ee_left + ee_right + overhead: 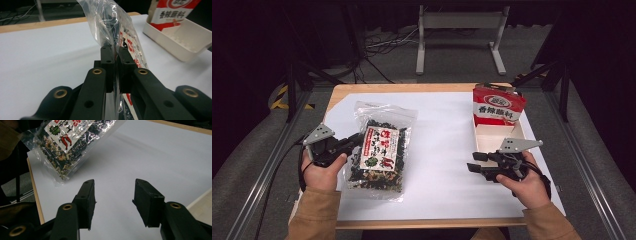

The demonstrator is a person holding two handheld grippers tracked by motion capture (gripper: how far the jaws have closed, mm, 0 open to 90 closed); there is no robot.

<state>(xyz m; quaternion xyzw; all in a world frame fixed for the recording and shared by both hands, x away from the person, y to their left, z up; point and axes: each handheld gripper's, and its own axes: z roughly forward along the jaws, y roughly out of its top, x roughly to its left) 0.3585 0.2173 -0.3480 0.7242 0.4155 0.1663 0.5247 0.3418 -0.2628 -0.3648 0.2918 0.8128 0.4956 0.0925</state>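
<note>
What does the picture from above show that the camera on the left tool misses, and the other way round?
From above: both hands, the right tool with its jaws apart, the whole table, the floor beyond. Left tool's camera: its own jaws shut on the clear edge of the seaweed bag, seen close. Shared: the seaweed bag, the white tray and the red packet standing in it.

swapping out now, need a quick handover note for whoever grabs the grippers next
Left gripper: shut on the edge of the clear snack bag, bag partly lifted at the table's left.
Right gripper: open, empty, hovering over the white sheet near the tray.
Tray holds a red packet standing at its far end.
Done: bag grasped.
Left, probably: carry the bag to the tray.
</note>
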